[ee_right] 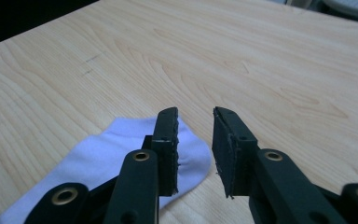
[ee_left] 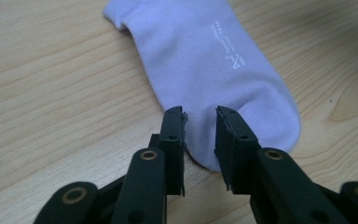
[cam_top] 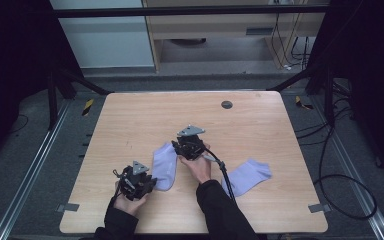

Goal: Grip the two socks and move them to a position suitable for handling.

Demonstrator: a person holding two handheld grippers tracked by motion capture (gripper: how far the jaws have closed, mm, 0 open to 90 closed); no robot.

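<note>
Your left gripper point(ee_left: 200, 116) has its jaws apart, pressing on nothing, with the toe of the flat lilac sock point(ee_left: 205, 65) lying between and beyond them; your right gripper point(ee_right: 196, 116) is likewise parted over that sock's cuff end. Lift both straight clear so the soft knit doesn't snag. A second sock point(cam_top: 247, 175) lies on the smooth woodgrain counter point(cam_top: 145, 110).

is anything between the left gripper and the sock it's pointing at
Nothing visible. The left gripper has its jaws parted right over the toe end of the pale sock, which lies flat on the bare wooden table.
</note>
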